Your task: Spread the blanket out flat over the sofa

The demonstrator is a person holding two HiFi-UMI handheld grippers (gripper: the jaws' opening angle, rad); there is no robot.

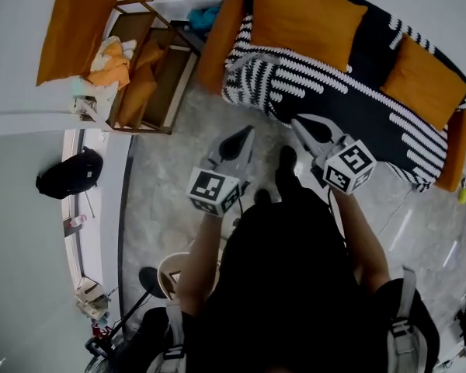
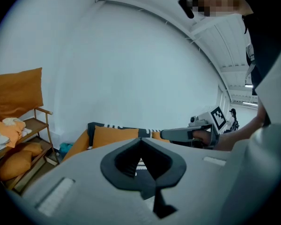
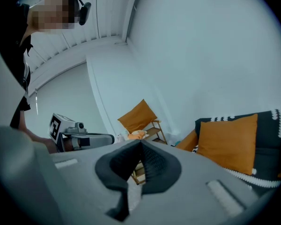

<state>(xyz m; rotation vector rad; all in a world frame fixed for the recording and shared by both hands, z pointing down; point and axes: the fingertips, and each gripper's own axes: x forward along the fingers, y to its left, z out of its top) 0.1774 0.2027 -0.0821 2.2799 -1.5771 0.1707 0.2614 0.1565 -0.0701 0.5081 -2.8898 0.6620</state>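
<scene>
The person (image 1: 287, 286) stands with both forearms stretched forward, side by side. Each gripper points ahead and a little downward above the pale floor (image 1: 179, 146), and neither reaches the sofa (image 1: 217, 49).

The left gripper (image 1: 241, 137) has its jaws pressed together, with nothing between them. The right gripper (image 1: 301, 123) is closed in the same way and is also empty. Neither gripper touches anything.

Just beyond the tips, the blanket (image 1: 357, 107) lies on the sofa. It is black with white stripes. It covers the seat and the backrest and hangs over the front edge. At the left end of the seat it is gathered into thick folds, so it is not flat there. Two orange cushions (image 1: 307, 22) lean against the backrest on top of it. To the left of the sofa stands a wooden shelf (image 1: 151, 61).
</scene>
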